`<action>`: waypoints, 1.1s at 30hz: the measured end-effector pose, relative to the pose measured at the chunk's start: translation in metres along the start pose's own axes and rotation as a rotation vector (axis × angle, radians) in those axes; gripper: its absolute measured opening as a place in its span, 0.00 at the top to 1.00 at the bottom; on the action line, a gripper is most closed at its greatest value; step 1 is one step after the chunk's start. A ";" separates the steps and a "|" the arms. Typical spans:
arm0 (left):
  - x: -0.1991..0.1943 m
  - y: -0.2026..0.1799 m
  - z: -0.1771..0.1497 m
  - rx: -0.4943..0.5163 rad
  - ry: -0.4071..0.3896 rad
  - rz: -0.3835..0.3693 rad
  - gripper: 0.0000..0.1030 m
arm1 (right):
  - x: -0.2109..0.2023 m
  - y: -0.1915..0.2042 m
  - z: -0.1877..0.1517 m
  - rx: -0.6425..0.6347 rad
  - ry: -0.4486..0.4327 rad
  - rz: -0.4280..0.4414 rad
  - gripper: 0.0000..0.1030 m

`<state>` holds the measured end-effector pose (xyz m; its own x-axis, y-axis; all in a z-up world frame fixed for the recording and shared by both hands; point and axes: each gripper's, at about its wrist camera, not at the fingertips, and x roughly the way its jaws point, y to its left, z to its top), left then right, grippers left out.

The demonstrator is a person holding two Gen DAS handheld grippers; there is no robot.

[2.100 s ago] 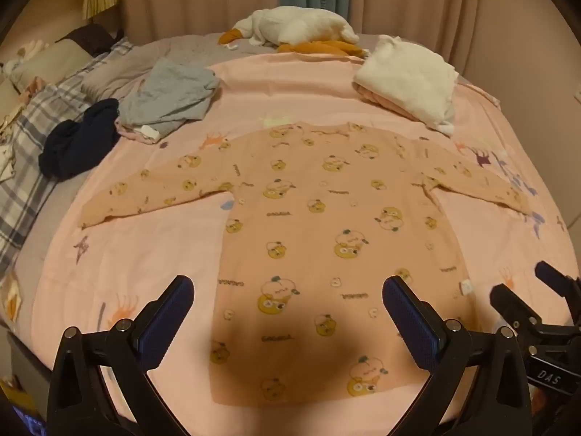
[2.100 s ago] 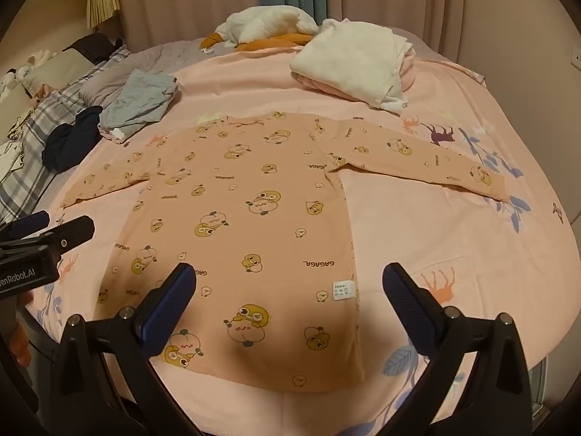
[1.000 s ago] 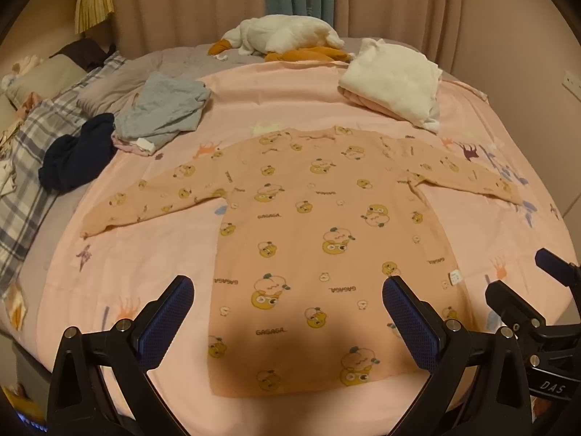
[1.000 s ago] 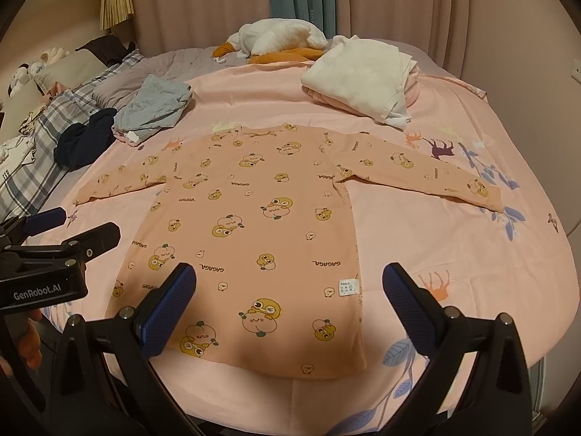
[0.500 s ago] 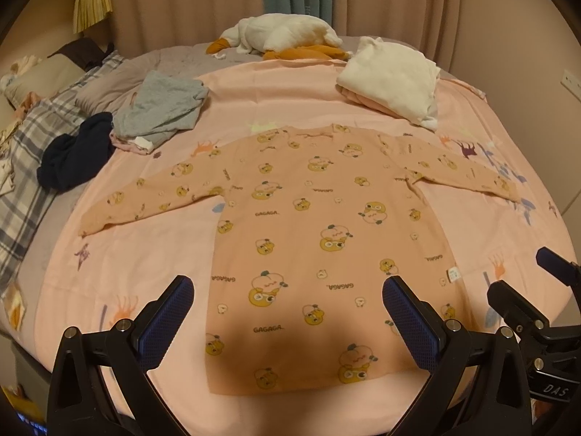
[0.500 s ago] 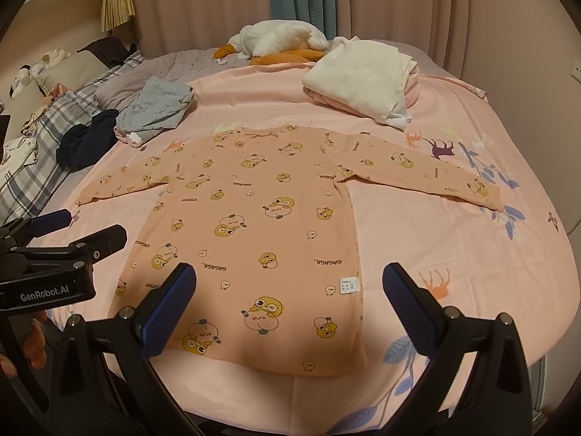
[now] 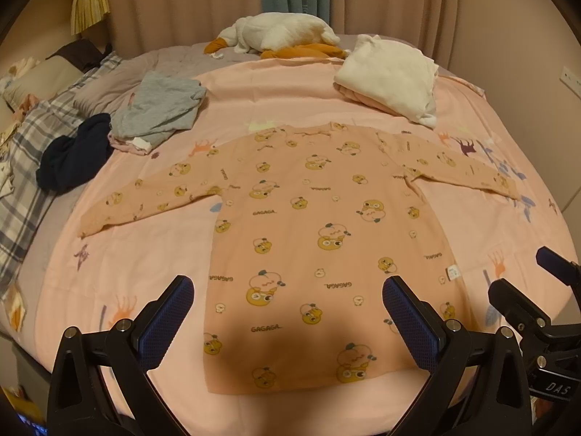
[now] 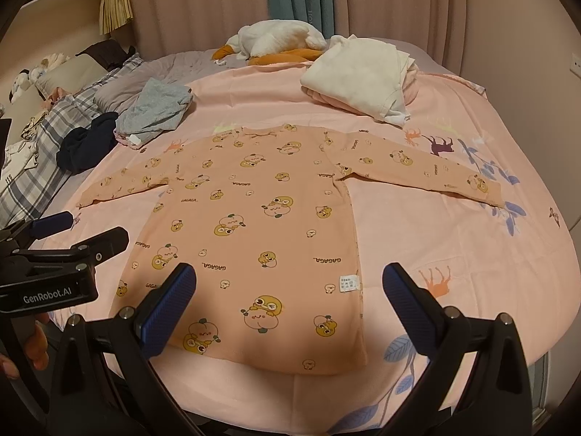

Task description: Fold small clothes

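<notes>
A peach long-sleeved shirt [image 7: 319, 225] [image 8: 254, 218] with duck prints lies spread flat on the pink bedsheet [image 7: 152, 254] [image 8: 454, 254], both sleeves stretched out sideways and its hem toward me. My left gripper [image 7: 288, 312] hovers open above the hem, holding nothing. My right gripper [image 8: 290, 301] is open too, above the hem's right half near a small white label [image 8: 348, 283]. Each gripper appears at the edge of the other's view, side by side.
A grey garment [image 7: 159, 109] [image 8: 156, 109] and a dark navy one [image 7: 72, 156] [image 8: 87, 141] lie at the left. A folded white pile [image 7: 392, 76] [image 8: 359, 76] sits at the back right, a white plush toy [image 7: 279, 32] behind it. Plaid bedding [image 7: 21, 181] lines the left edge.
Both grippers have drawn back and risen a little from the shirt, so more of the bed shows. The shirt lies as before. Both stay open.
</notes>
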<state>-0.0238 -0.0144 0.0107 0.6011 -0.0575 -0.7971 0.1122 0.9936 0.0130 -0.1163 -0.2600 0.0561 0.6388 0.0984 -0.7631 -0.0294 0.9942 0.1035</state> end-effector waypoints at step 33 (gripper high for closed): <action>0.017 -0.011 0.003 0.021 0.043 -0.015 0.00 | 0.010 -0.015 -0.001 0.036 0.012 0.006 0.00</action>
<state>-0.0121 -0.0269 -0.0010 0.5651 -0.0677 -0.8222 0.1379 0.9904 0.0132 -0.1104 -0.2741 0.0464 0.6293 0.1049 -0.7700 -0.0049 0.9914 0.1310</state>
